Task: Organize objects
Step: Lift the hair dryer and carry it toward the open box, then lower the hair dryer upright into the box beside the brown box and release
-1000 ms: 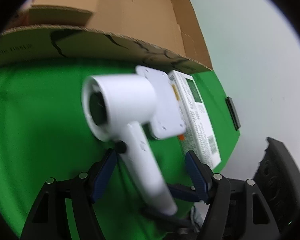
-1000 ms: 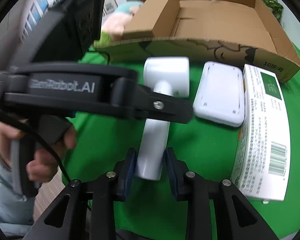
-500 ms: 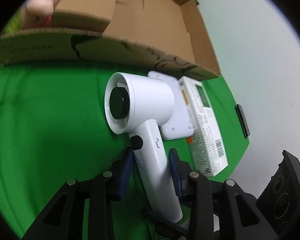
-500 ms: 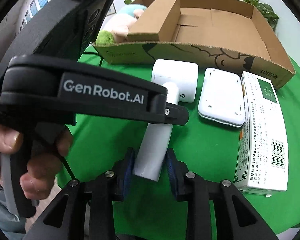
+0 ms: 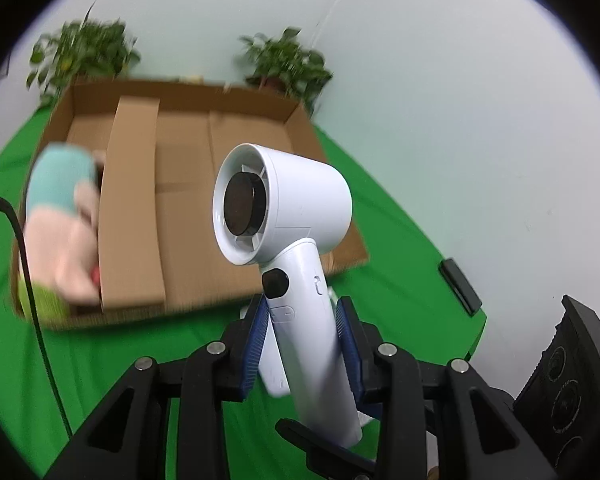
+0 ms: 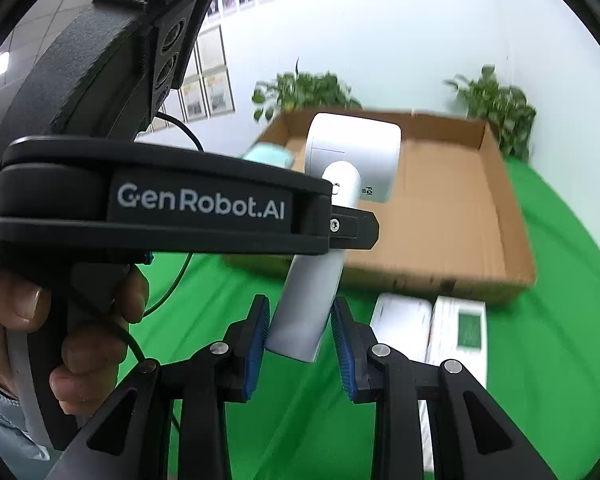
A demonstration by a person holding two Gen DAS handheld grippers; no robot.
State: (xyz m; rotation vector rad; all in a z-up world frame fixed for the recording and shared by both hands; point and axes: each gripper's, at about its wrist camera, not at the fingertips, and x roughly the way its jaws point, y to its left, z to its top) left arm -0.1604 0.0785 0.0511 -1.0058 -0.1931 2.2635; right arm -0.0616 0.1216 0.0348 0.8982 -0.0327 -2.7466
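A white hair dryer [image 5: 288, 216] is held up off the green cloth by its handle, head tilted toward the open cardboard box [image 5: 180, 148]. My left gripper [image 5: 302, 332] is shut on the handle just below the black button. My right gripper [image 6: 300, 332] is shut on the lower end of the same handle [image 6: 308, 304]; the dryer's head [image 6: 352, 156] shows in front of the box [image 6: 452, 216]. The left gripper's black body [image 6: 160, 200] crosses the right wrist view and hides the middle of the handle.
The box holds a plush toy [image 5: 60, 224] at its left and an upright cardboard divider [image 5: 132, 208]. A white flat device [image 6: 400, 320] and a printed white carton [image 6: 460, 332] lie on the green cloth in front of the box. Potted plants [image 5: 288, 64] stand behind. A black cable [image 5: 28, 280] runs at left.
The left gripper closed on the dryer's handle. Both grippers then lifted the dryer off the cloth and tilted it up toward the box.
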